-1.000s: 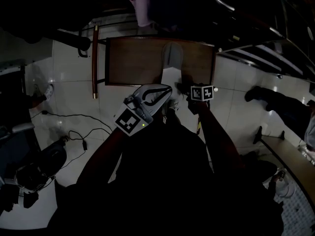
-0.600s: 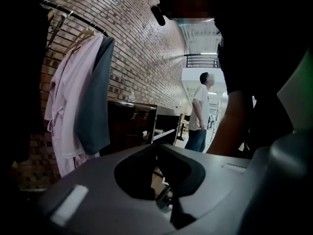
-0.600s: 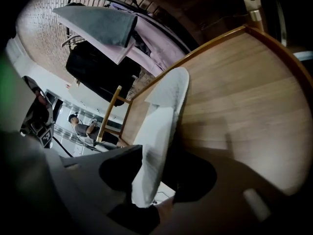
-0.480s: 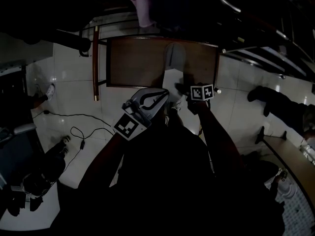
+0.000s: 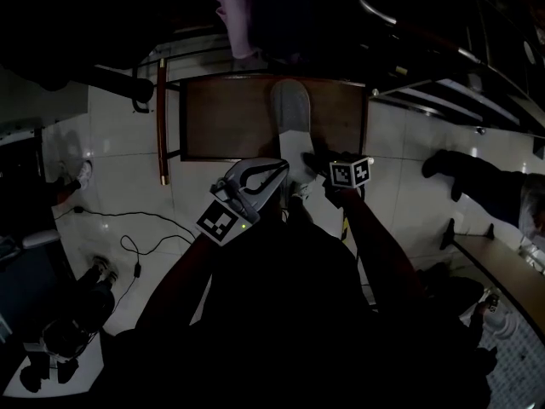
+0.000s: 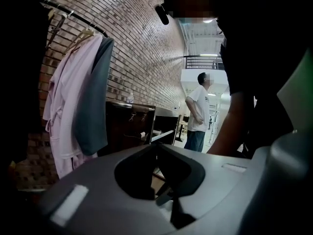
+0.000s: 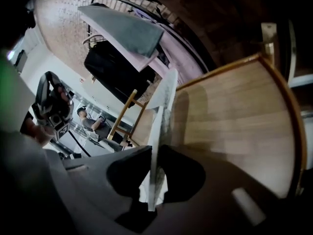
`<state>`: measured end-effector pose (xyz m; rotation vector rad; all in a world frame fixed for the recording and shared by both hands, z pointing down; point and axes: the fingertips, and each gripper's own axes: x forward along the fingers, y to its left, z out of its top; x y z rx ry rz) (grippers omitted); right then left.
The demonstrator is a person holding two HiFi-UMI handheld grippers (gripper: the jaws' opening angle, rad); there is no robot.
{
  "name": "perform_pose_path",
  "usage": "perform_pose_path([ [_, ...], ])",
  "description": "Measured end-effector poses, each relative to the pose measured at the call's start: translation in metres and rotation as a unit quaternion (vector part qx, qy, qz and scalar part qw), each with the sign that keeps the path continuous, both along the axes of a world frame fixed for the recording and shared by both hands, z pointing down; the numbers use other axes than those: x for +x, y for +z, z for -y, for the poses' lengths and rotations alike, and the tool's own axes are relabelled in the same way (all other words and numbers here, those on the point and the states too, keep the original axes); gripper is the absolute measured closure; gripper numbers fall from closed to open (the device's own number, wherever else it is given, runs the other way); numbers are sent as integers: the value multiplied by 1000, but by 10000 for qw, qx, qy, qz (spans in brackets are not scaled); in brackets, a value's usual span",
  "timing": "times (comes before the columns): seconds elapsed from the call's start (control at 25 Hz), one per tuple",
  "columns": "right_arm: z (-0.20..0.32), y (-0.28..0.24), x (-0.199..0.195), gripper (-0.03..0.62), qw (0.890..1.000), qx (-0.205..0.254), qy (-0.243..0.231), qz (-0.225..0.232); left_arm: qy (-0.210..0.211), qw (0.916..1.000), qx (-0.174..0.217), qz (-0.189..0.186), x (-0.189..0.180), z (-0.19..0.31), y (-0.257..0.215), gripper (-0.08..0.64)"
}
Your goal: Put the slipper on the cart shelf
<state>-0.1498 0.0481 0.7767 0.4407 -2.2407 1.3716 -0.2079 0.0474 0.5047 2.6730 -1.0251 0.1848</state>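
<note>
Over the near edge of the brown wooden cart shelf (image 5: pixel 226 113), the right tool (image 7: pixel 155 177) has just been closing and clamps the heel end of the grey-and-white slipper (image 5: pixel 290 109), whose toe lies on the boards. To its left hangs the left tool (image 5: pixel 283 167), jaws together and empty. This looks like the grasp; next, set the slipper farther on and let go.
</note>
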Motion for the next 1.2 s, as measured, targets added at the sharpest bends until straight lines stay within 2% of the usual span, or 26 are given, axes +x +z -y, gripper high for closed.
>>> perform_pose_path([
  [0.4, 1, -100, 39, 529, 9930, 947, 613, 359, 295, 9993, 211, -60, 26, -10, -30, 554],
  [0.52, 8, -141, 49, 529, 9863, 1312, 823, 574, 384, 9986, 360, -39, 34, -10, -41, 554],
  [0.64, 19, -184, 57, 529, 9754, 1922, 851, 668, 462, 9978, 483, -26, 42, -8, -54, 554],
  [0.88, 37, -276, 73, 529, 9398, 3145, 1042, 842, 489, 9965, 683, 7, 56, -6, -82, 555],
  [1.08, 44, -354, 91, 529, 8965, 4112, 1373, 919, 409, 9954, 856, 102, 74, -3, -102, 558],
  [1.2, 43, -391, 96, 529, 8705, 4588, 1467, 1016, 416, 9945, 958, -19, 83, 0, -119, 558],
])
